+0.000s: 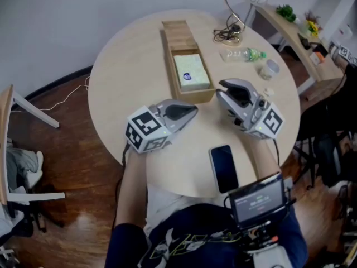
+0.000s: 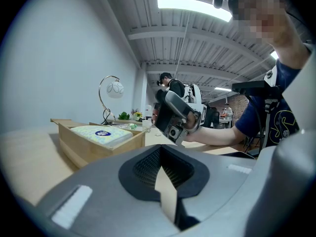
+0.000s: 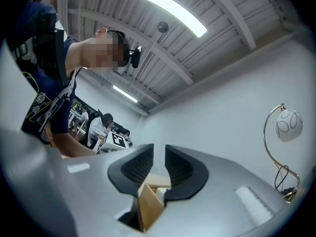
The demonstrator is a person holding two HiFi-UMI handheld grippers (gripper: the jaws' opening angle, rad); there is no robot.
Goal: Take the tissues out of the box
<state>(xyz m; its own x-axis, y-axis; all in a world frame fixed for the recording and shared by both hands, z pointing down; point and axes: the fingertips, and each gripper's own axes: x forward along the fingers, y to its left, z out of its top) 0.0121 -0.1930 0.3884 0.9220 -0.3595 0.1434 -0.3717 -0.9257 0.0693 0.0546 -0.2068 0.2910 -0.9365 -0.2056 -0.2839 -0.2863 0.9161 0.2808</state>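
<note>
Small black screen [image 1: 259, 200] at my chest. Brown wood floor [image 1: 67, 166] rings the round pale wooden table [image 1: 122, 66]. At twelve o'clock the long open wooden box [image 1: 177, 35] holds the pale green tissue pack [image 1: 191, 72], so nothing is out yet. My left gripper [image 1: 195, 109] is pressed together and empty. My right gripper [image 1: 221, 89] stands a slit apart, pinching nothing.

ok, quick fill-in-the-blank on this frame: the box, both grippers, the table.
1. The tissue pack lies ___ the wooden box.
2. The left gripper has its jaws ___, with nothing between them.
3. The right gripper has its jaws slightly ___, with nothing between them.
4. The black phone lies flat on the ___ table.

Missing words: inside; shut; apart; round.
</note>
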